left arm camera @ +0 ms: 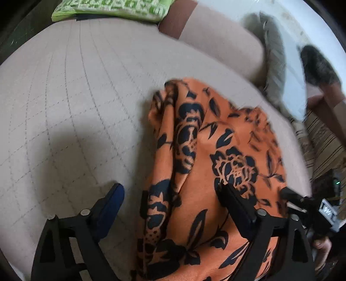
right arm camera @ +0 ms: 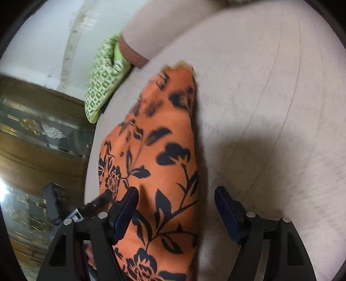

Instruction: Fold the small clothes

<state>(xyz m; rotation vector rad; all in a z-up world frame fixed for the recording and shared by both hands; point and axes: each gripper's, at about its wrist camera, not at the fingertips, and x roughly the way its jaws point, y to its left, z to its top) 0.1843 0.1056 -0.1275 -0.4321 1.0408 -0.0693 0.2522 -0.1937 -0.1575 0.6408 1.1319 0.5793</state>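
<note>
An orange garment with a black flower print lies bunched on the beige quilted sofa seat. My left gripper is open above its near end, the cloth running between the spread fingers. In the right wrist view the same garment lies lengthwise along the seat's left edge. My right gripper is open over its near part, its left finger on the cloth and its right finger over bare seat. The other gripper's tip shows at the garment's left edge.
A green patterned cushion lies at the back of the seat, also in the right wrist view. A grey furry cushion and a dark one sit at the right. A glass-topped wooden table stands beside the sofa.
</note>
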